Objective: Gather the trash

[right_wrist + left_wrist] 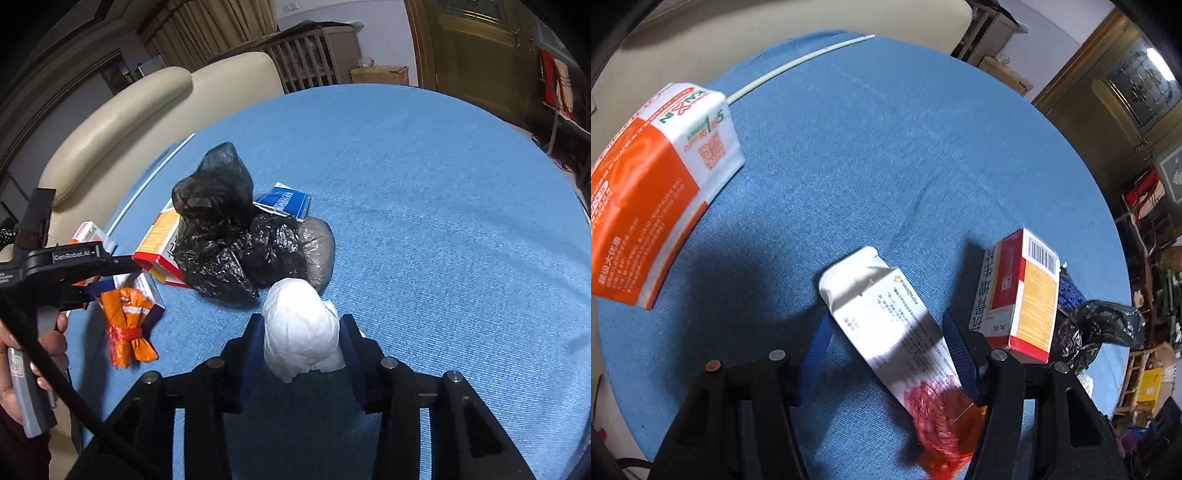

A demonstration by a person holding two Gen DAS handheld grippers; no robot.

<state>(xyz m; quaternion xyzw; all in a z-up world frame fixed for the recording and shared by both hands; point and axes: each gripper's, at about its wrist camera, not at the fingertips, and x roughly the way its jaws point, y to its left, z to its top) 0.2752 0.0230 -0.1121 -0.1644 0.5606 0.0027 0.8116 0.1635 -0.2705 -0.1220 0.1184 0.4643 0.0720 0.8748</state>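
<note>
Trash is spread over a blue-covered bench. A crumpled white wad is pinched between the pads of the right tongs. The left tongs stand spread around a white carton lying flat, orange wrapper at its near end; contents cannot be told. Beside it stands a red-and-yellow box, a black bag bunched behind it.

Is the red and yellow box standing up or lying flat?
Standing up. The red and yellow box rests on one end on the blue tablecloth.
</note>
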